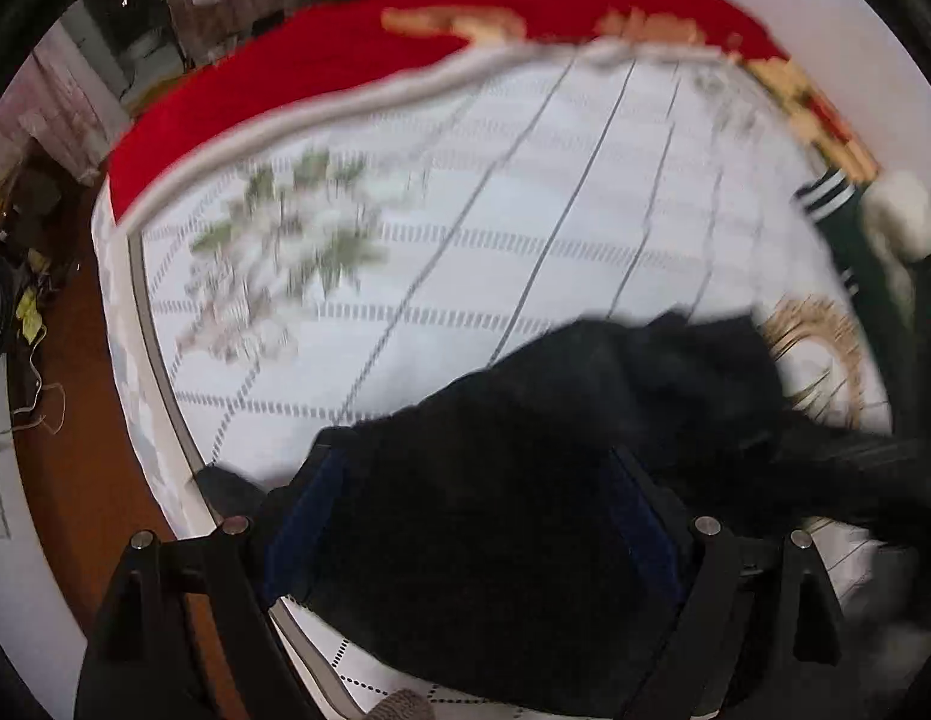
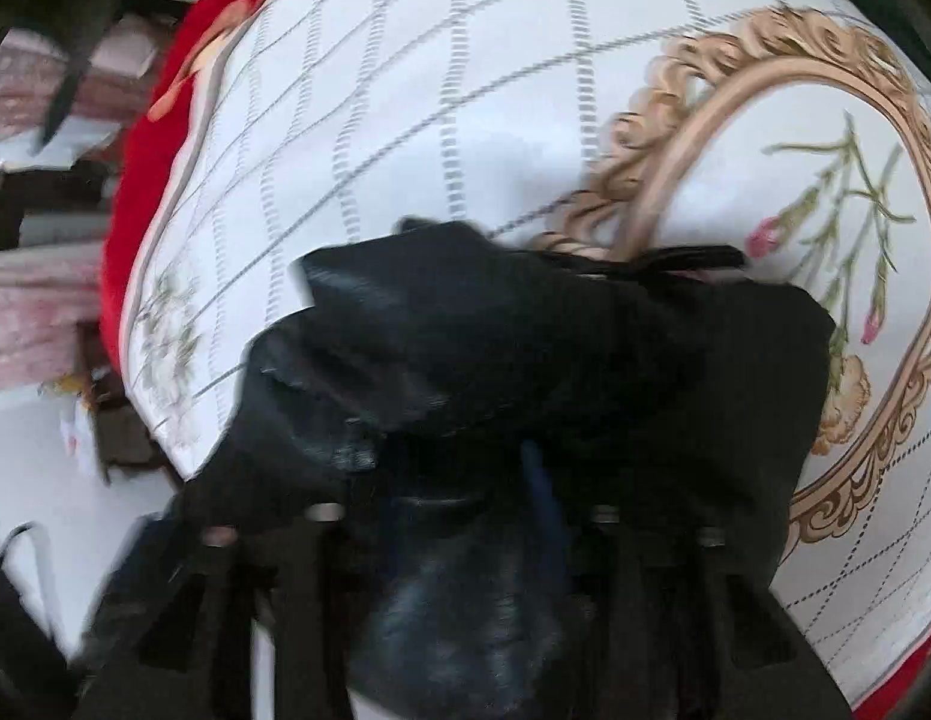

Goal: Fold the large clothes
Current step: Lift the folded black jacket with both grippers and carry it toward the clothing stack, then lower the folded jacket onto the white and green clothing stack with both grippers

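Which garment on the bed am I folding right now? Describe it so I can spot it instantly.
Start from the white bedspread with its grey grid lines and red border. Near its front edge, in front of the gold oval frame printed around pink flowers, lies the black garment, bunched over both grippers. It is the only plain black, unpatterned fabric on the spread.

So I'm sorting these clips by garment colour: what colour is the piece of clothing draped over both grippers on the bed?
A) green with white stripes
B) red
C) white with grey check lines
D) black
D: the black garment covers the fingers of the left gripper and of the right gripper, lying over the white checked bedspread with its red border.
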A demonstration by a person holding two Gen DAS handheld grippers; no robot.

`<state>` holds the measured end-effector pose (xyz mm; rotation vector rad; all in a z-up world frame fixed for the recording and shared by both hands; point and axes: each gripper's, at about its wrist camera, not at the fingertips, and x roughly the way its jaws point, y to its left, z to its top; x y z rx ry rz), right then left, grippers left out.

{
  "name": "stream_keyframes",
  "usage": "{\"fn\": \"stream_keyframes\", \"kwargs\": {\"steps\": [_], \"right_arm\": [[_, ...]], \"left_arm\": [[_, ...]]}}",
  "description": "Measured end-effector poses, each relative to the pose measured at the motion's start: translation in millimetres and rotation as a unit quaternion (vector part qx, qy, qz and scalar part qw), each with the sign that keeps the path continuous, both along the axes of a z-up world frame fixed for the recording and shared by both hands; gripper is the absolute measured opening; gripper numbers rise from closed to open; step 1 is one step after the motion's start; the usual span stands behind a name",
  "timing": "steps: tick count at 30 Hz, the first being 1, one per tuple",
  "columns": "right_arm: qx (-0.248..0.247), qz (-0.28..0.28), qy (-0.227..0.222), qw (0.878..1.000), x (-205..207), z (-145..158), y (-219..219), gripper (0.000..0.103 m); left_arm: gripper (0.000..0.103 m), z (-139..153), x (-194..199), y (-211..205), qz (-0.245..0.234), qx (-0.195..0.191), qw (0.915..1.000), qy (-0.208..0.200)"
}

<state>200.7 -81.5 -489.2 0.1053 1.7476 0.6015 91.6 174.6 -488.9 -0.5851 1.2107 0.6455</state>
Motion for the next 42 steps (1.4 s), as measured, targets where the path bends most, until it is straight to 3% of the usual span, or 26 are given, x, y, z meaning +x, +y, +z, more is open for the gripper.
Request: {"fn": "stream_keyframes", "kwargs": {"steps": [2, 4, 7, 9, 10, 11, 12, 14, 17, 19, 22, 25, 26, 27, 28, 29, 31, 34, 36, 38, 40, 42], "right_arm": [[0.055, -0.024, 0.015, 0.998, 10, 24, -2, 0.070], [0.090, -0.052, 0.003, 0.995, 15, 51, -23, 0.070], [0.084, -0.088, -0.031, 0.992, 12, 68, -65, 0.070], [0.072, -0.110, -0.028, 0.991, 11, 63, -77, 0.064], [0.071, -0.116, -0.020, 0.991, 14, 56, -71, 0.056], [0.074, -0.115, -0.012, 0.990, 21, 52, -70, 0.038], [0.078, -0.108, -0.011, 0.991, 24, 53, -59, 0.029], [0.064, -0.084, -0.043, 0.993, 29, 56, -28, 0.027], [-0.020, -0.032, -0.049, 0.998, 34, 4, 36, 0.019], [-0.037, -0.033, -0.041, 0.998, 44, -10, 43, 0.011], [-0.036, -0.014, -0.022, 0.999, 52, -5, 42, 0.011], [0.032, -0.036, -0.001, 0.999, 55, 22, 6, 0.021], [0.070, -0.049, -0.005, 0.996, 51, 36, -13, 0.033], [0.084, -0.059, -0.013, 0.995, 46, 45, -26, 0.057], [0.104, -0.076, -0.031, 0.991, 38, 57, -49, 0.071], [0.107, -0.094, -0.050, 0.989, 29, 63, -71, 0.091], [0.111, -0.118, -0.057, 0.985, 16, 61, -102, 0.093], [0.138, -0.163, 0.010, 0.977, -7, 19, -146, 0.093], [0.176, -0.189, 0.056, 0.964, -16, -18, -159, 0.093], [0.199, -0.193, 0.083, 0.957, -19, -44, -157, 0.090], [0.257, -0.191, 0.115, 0.940, -19, -71, -144, 0.088], [0.276, -0.180, 0.111, 0.938, -15, -75, -132, 0.089]], "left_arm": [[0.088, -16, -6, 3, 0.003, 0.006, 0.9997, 0.024], [0.091, -33, -14, 9, 0.008, 0.002, 0.9994, 0.035], [0.098, -40, -17, 16, 0.016, -0.012, 0.9994, 0.027], [0.098, -40, -16, 18, 0.017, -0.014, 0.9994, 0.027], [0.098, -40, -16, 18, 0.017, -0.015, 0.9994, 0.026], [0.098, -39, -16, 18, 0.017, -0.016, 0.9994, 0.026], [0.098, -40, -17, 19, 0.018, -0.017, 0.9994, 0.024], [0.098, -40, -18, 20, 0.017, -0.017, 0.9995, 0.023], [0.098, -44, -19, 21, 0.013, -0.016, 0.9995, 0.023], [0.098, -44, -18, 24, 0.008, -0.015, 0.9996, 0.022], [0.098, -40, -18, 24, 0.012, -0.020, 0.9995, 0.021], [0.098, -18, -31, 23, 0.029, -0.030, 0.9991, -0.007], [0.097, -11, -37, 22, 0.035, -0.032, 0.9987, -0.016], [0.097, -1, -46, 19, 0.047, -0.034, 0.9980, -0.027], [0.097, 7, -55, 16, 0.060, -0.035, 0.9970, -0.033], [0.097, 14, -65, 12, 0.074, -0.042, 0.9955, -0.043], [0.097, 19, -81, 5, 0.098, -0.057, 0.9922, -0.051], [0.097, 2, -91, -4, 0.131, -0.099, 0.9842, -0.067], [0.097, -19, -90, -5, 0.150, -0.134, 0.9768, -0.073], [0.096, -36, -90, -2, 0.172, -0.158, 0.9682, -0.089], [0.096, -51, -91, 1, 0.190, -0.179, 0.9599, -0.102], [0.096, -58, -93, 5, 0.199, -0.184, 0.9562, -0.111]]}}
